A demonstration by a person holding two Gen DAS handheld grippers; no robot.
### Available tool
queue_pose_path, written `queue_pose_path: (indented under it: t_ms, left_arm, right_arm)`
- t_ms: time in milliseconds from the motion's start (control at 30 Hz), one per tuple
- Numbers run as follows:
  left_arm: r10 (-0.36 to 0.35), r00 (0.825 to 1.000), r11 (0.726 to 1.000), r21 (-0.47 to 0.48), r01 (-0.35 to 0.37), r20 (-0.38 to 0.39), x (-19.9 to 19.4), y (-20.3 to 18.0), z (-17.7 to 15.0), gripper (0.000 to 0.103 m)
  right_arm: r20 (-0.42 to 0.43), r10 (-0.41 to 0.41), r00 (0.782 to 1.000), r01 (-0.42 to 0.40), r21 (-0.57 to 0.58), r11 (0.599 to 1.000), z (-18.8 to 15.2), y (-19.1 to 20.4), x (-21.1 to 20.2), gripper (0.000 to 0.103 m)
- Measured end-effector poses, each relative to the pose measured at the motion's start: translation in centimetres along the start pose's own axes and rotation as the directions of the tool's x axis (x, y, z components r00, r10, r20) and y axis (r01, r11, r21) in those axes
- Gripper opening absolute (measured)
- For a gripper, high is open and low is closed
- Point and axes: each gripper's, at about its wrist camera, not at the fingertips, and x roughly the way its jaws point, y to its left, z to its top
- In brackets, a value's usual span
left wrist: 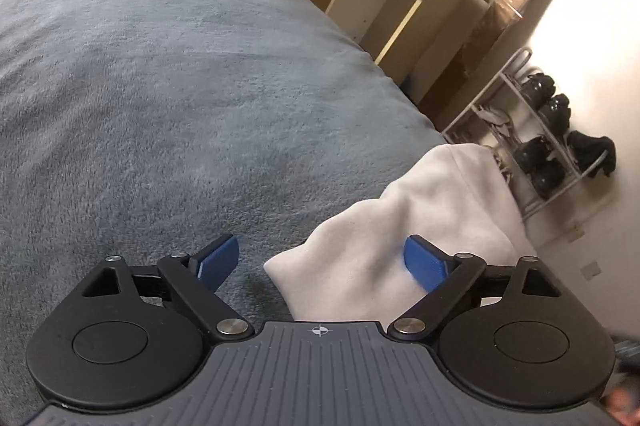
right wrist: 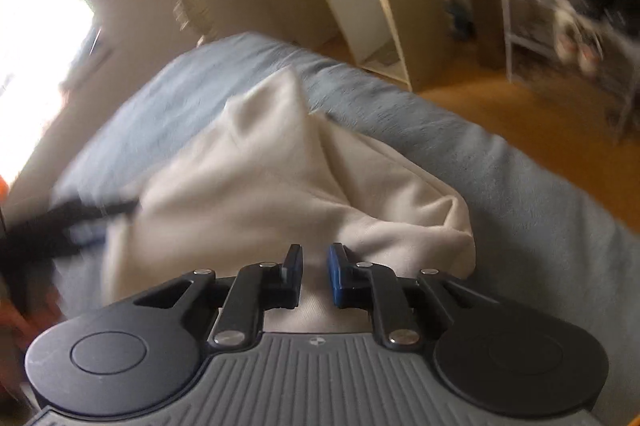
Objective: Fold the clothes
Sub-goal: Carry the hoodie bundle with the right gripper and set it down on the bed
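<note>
White garment (right wrist: 280, 178) lies bunched on the grey-blue bed cover (left wrist: 160, 86) near its right edge, its near end running between the right gripper (right wrist: 314, 272) fingers, narrowly parted, while the left gripper (left wrist: 320, 262) gapes wide over its left corner

Window glare, seemingly motion-blurred right view.

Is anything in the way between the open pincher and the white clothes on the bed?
No, nothing visible. The left gripper is open with the white garment right between its blue fingers, lying on the grey blanket.
</note>
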Motion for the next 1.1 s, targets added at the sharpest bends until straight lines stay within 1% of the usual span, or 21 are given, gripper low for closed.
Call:
queue_pose_path:
  t_ms: [33,67,100,167,200,233,267,333,367,433,467,567,633,667,700,733,767,833,900,933,1100]
  left_arm:
    - [-0.003,1.000,1.000,0.001,0.003,-0.002,0.1,0.2,0.0,0.094]
    - [-0.008,1.000,1.000,-0.005,0.008,-0.007,0.3,0.4,0.1,0.096]
    - [-0.013,1.000,1.000,-0.014,0.013,-0.013,0.6,0.6,0.2,0.097]
    - [-0.021,1.000,0.999,-0.027,0.020,-0.019,0.7,0.9,0.3,0.098]
    - [-0.020,1.000,0.999,-0.025,0.020,-0.019,0.7,0.9,0.2,0.098]
    - [-0.019,1.000,1.000,-0.022,0.018,-0.018,0.4,0.7,-0.1,0.099]
    - [-0.017,1.000,1.000,-0.022,0.017,-0.019,0.5,0.7,0.0,0.099]
    - [-0.015,1.000,1.000,-0.023,0.014,-0.023,0.6,0.7,0.1,0.099]
    - [-0.011,1.000,1.000,-0.017,0.011,-0.023,0.5,0.6,0.1,0.099]
    - [-0.006,1.000,1.000,-0.007,0.005,-0.023,0.5,0.5,0.2,0.100]
    - [-0.004,1.000,1.000,-0.002,0.004,-0.022,0.5,0.5,0.2,0.100]
    - [0.000,1.000,1.000,0.014,0.000,-0.019,0.5,0.5,0.1,0.100]
    - [0.003,1.000,1.000,0.025,-0.003,-0.016,0.5,0.4,0.1,0.100]
    - [0.005,1.000,1.000,0.030,-0.004,-0.015,0.5,0.4,0.1,0.100]
    - [0.006,1.000,0.999,0.035,-0.006,-0.014,0.5,0.4,0.1,0.100]
    - [0.008,1.000,0.999,0.041,-0.007,-0.013,0.5,0.4,0.1,0.100]
    - [0.009,1.000,0.999,0.046,-0.008,-0.012,0.5,0.4,0.1,0.100]
    - [0.012,1.000,0.998,0.057,-0.011,-0.010,0.5,0.4,0.0,0.100]
    - [0.012,1.000,0.998,0.061,-0.012,-0.011,0.6,0.4,-0.1,0.100]
    - [0.012,1.000,0.998,0.062,-0.011,-0.013,0.6,0.5,-0.1,0.100]
    - [0.005,1.000,0.997,0.080,-0.004,-0.013,0.5,0.6,-0.3,0.102]
  right_arm:
    - [-0.017,0.074,0.997,-0.073,0.051,0.996,0.1,-0.2,-1.1,0.018]
    - [-0.045,0.179,0.983,-0.173,0.110,0.979,0.1,-0.2,-2.2,0.019]
    - [-0.076,0.292,0.953,-0.276,0.171,0.946,-0.2,0.1,-3.2,0.019]
    - [-0.128,0.487,0.864,-0.439,0.280,0.854,-1.4,1.0,-4.9,0.023]
    - [-0.152,0.560,0.815,-0.494,0.322,0.807,-2.3,1.6,-5.6,0.032]
    - [-0.167,0.587,0.792,-0.509,0.350,0.786,-3.5,2.1,-6.0,0.044]
    - [-0.179,0.585,0.791,-0.494,0.377,0.784,-4.9,2.3,-6.1,0.049]
    - [-0.178,0.570,0.802,-0.441,0.468,0.766,-8.0,1.5,-5.0,0.066]
    - [-0.159,0.556,0.816,-0.400,0.540,0.741,-9.5,0.3,-4.1,0.067]
    - [-0.114,0.515,0.850,-0.307,0.687,0.659,-12.7,-2.6,-2.1,0.068]
    - [-0.085,0.502,0.860,-0.291,0.728,0.621,-13.7,-3.7,-1.3,0.068]
    - [0.023,0.505,0.863,-0.342,0.763,0.549,-15.1,-5.0,0.4,0.075]
    - [0.048,0.483,0.874,-0.351,0.750,0.561,-15.0,-4.9,1.5,0.078]
    - [0.052,0.469,0.882,-0.353,0.733,0.582,-14.7,-4.6,2.0,0.077]
    - [0.051,0.447,0.893,-0.347,0.710,0.613,-14.3,-4.2,2.2,0.070]
    - [0.049,0.405,0.913,-0.324,0.691,0.646,-14.0,-3.9,2.1,0.055]
    - [0.046,0.378,0.925,-0.307,0.678,0.668,-13.7,-3.6,1.8,0.052]
    - [0.065,0.344,0.937,-0.304,0.641,0.705,-13.3,-2.9,0.5,0.043]
    - [0.087,0.300,0.950,-0.291,0.599,0.746,-12.8,-2.4,-0.7,0.040]
    - [0.085,0.298,0.951,-0.286,0.607,0.741,-12.9,-2.6,-0.7,0.040]
    - [0.051,0.323,0.945,-0.266,0.692,0.671,-14.2,-4.8,0.0,0.042]
